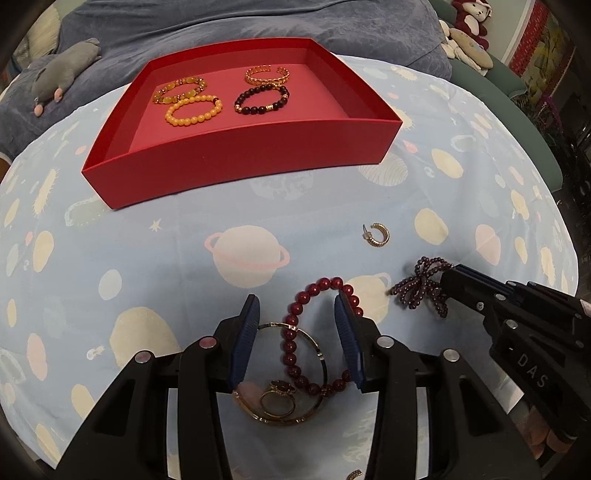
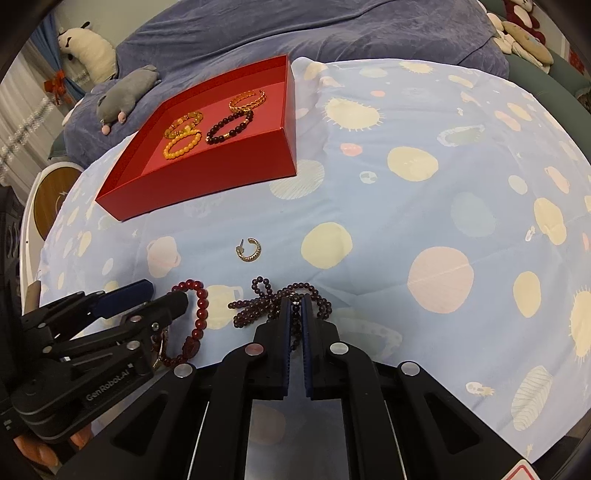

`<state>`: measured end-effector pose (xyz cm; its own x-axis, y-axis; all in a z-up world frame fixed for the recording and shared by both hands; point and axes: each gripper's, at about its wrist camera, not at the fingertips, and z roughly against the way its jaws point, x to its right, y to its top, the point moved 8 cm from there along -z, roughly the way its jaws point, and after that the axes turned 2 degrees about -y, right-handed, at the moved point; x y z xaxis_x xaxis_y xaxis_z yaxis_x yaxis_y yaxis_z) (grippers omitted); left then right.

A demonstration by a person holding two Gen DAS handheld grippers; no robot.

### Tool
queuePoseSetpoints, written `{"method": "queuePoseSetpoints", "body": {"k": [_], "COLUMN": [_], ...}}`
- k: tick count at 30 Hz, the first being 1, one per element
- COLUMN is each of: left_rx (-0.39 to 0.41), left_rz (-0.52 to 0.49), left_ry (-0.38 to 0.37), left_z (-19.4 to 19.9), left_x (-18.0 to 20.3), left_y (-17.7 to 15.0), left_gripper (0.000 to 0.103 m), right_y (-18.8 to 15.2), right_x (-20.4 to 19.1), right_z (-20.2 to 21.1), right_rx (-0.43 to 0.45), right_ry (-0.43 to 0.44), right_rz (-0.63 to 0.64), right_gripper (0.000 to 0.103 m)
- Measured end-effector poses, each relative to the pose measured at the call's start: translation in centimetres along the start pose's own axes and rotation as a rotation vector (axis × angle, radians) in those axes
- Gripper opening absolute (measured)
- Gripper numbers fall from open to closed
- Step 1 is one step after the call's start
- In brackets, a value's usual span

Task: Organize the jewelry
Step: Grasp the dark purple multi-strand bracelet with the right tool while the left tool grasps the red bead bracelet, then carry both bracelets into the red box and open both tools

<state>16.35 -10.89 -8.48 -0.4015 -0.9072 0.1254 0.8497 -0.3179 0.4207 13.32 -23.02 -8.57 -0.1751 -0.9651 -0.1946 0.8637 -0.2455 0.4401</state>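
A red tray (image 1: 236,155) (image 2: 207,177) at the back holds several bracelets: two yellow, one gold, one dark beaded (image 1: 263,99). My left gripper (image 1: 297,306) is open, its fingers on either side of a red bead bracelet (image 1: 295,332) (image 2: 201,310) lying over a thin gold bangle (image 1: 321,354) and a gold ring (image 1: 279,397). My right gripper (image 2: 294,302) is shut on a tangled purple bead strand (image 2: 258,306) (image 1: 421,288) resting on the cloth. A small gold hoop earring (image 1: 377,234) (image 2: 250,250) lies between grippers and tray.
A light blue planet-print cloth (image 2: 406,184) covers the surface. A grey plush toy (image 1: 59,79) and a blue blanket (image 1: 221,26) lie behind the tray. Another small gold piece (image 1: 354,474) shows at the bottom edge of the left wrist view.
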Motion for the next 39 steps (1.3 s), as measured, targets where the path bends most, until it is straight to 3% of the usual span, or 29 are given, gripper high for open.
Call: {"method": "queuePoseSetpoints", "body": {"k": [6, 12, 25, 39], "left_rx": [0.005, 0.03, 0.143, 0.179], "left_rz": [-0.017, 0.002, 0.117, 0.138], "left_ry": [0.012, -0.007, -0.11, -0.068], "left_z": [-0.1, 1.2, 8.9, 13.4], "left_x": [0.2, 0.1, -0.9, -3.3], "left_y": [-0.2, 0.0, 1.6, 1.3], "left_gripper": [0.008, 0.007, 0.008, 0.008], "right_y": [-0.3, -0.3, 1.4, 1.6], "right_x": [-0.4, -0.9, -3.0, -5.5], "right_z": [0.1, 1.0, 6.4, 9.4], "right_rx": [0.0, 0.011, 0.099, 0.126], "right_ry": [-0.003, 0.004, 0.043, 0.097], "right_rz": [0.011, 0.012, 0.04, 0.078], "right_gripper": [0.005, 0.005, 0.005, 0.005]}}
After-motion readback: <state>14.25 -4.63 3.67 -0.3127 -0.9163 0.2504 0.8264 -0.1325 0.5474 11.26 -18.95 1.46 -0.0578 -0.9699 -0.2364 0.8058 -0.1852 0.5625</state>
